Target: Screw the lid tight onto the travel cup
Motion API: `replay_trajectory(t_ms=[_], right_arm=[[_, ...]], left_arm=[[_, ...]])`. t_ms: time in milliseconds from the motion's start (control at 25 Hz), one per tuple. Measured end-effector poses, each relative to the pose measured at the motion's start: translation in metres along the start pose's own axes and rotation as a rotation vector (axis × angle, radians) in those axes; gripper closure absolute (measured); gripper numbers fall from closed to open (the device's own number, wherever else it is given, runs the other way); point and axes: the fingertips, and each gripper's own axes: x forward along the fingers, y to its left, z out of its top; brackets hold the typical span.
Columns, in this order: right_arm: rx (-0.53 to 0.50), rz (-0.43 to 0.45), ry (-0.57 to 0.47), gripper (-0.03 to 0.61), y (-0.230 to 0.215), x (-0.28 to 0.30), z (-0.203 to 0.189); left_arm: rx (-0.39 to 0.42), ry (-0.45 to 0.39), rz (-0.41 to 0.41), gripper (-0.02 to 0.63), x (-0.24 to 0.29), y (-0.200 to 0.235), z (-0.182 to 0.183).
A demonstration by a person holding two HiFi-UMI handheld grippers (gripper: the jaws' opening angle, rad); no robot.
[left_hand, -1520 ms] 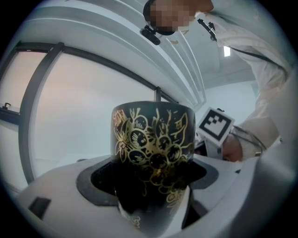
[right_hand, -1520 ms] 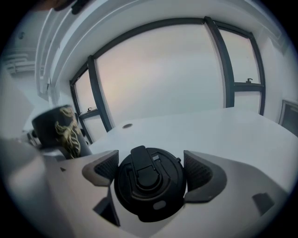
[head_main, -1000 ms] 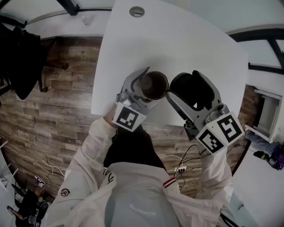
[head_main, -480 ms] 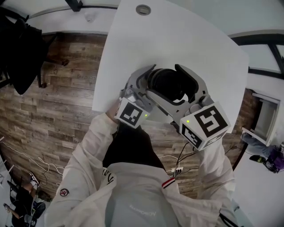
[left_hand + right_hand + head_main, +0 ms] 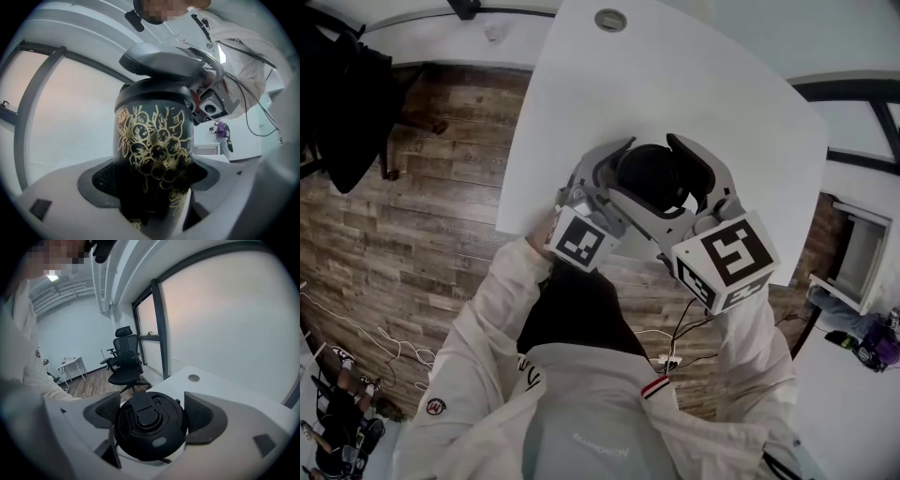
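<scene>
A black travel cup (image 5: 154,150) with a gold flower pattern stands upright between the jaws of my left gripper (image 5: 152,190), which is shut on its body. The black lid (image 5: 154,96) sits on the cup's mouth. My right gripper (image 5: 151,416) comes down from above and is shut on the lid (image 5: 149,425), its pads (image 5: 104,411) pressing both sides. In the head view the lid (image 5: 652,173) hides the cup, and the left gripper (image 5: 619,183) and right gripper (image 5: 661,178) meet over the white table's (image 5: 722,103) near edge.
A round cable grommet (image 5: 610,20) sits at the table's far end. A black office chair (image 5: 123,363) and a small white side table (image 5: 70,365) stand on the wooden floor beyond. Cables (image 5: 675,347) hang below the table edge.
The right gripper swung the lid from beside the open cup to on top of it, covering the mouth. The left gripper kept the cup almost still.
</scene>
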Motion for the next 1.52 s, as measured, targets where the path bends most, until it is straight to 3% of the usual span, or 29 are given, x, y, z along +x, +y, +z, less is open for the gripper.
replay_trajectory(t_ms=[200, 440, 560, 720, 880, 960, 1120, 1240, 1360, 1440, 1520], right_arm=[[-0.005, 0.018, -0.101, 0.143, 0.002, -0.001, 0.0], [0.066, -0.107, -0.175, 0.143, -0.006, 0.001, 0.0], [0.058, -0.115, -0.247, 0.143, -0.006, -0.003, 0.002], [0.04, 0.023, -0.351, 0.143, 0.003, -0.016, 0.009], [-0.047, 0.242, -0.346, 0.142, 0.011, -0.027, 0.002], [-0.083, 0.335, -0.339, 0.141, 0.016, -0.026, -0.001], [-0.197, 0.433, -0.339, 0.137, 0.02, -0.016, -0.008], [-0.206, 0.505, -0.375, 0.138, 0.023, -0.014, -0.009], [-0.136, 0.425, -0.46, 0.138, 0.017, -0.012, 0.002], [-0.038, 0.245, -0.525, 0.138, 0.007, -0.012, 0.006], [0.06, -0.005, -0.569, 0.138, -0.005, -0.018, 0.003]], left_arm=[[0.005, 0.005, 0.003, 0.196, -0.001, 0.0, -0.001], [0.033, 0.032, -0.005, 0.196, -0.001, 0.002, -0.002], [0.029, 0.036, -0.009, 0.196, 0.001, 0.001, -0.003], [0.04, 0.039, -0.019, 0.196, 0.0, 0.001, -0.003], [0.04, 0.046, -0.06, 0.196, 0.0, -0.003, -0.005], [0.04, 0.046, -0.105, 0.196, 0.0, -0.005, -0.006], [0.041, 0.042, -0.231, 0.196, -0.001, -0.013, -0.006], [0.033, 0.031, -0.333, 0.196, -0.001, -0.018, -0.006], [0.001, 0.049, -0.325, 0.196, -0.002, -0.014, -0.009], [-0.016, 0.055, -0.227, 0.196, 0.0, -0.01, -0.012], [-0.014, 0.06, -0.102, 0.196, 0.003, -0.008, -0.013]])
